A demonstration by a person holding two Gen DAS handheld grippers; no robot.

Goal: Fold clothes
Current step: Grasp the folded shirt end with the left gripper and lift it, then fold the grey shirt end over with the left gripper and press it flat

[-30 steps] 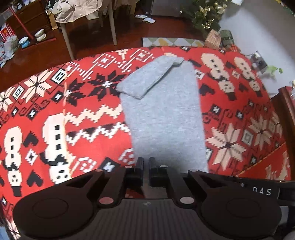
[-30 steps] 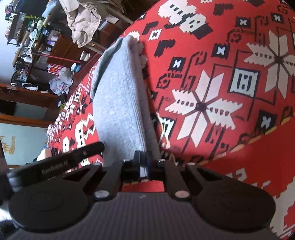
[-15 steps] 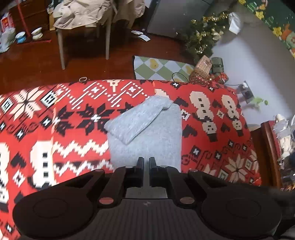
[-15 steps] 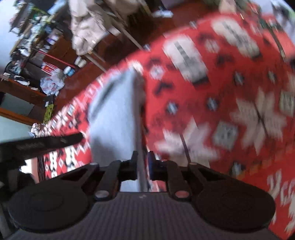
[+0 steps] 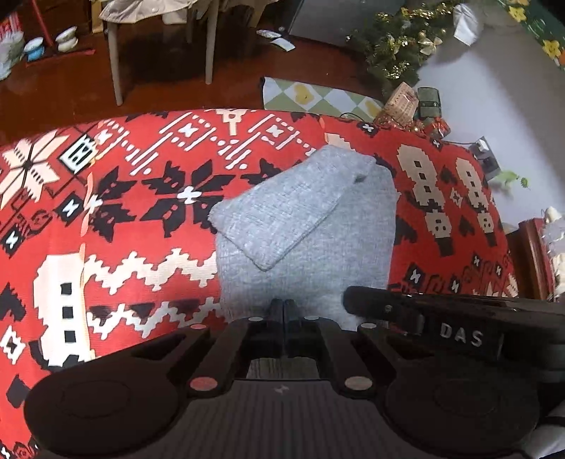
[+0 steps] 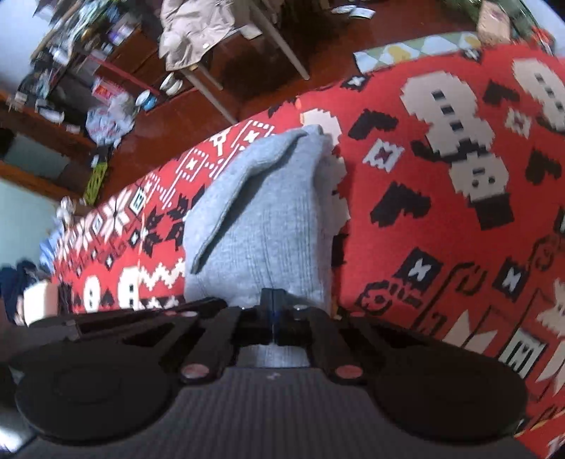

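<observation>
Near hem lifted, both grippers clamped on it

Since a second ago the grey ribbed knit garment (image 5: 310, 247) has shortened toward frame centre as the left gripper (image 5: 284, 306) and right gripper (image 6: 272, 300), fingers shut on its near edge, raise it over the red patterned woven blanket (image 5: 123, 212); a half-fold looks underway. One sleeve lies folded diagonally across it.

A lived-in home room is showing here: a decorated Christmas tree (image 5: 399, 39), a chair (image 5: 159, 42) draped with a coat (image 6: 190, 31), a floor mat (image 5: 317, 95), cluttered shelves (image 6: 70, 70).
</observation>
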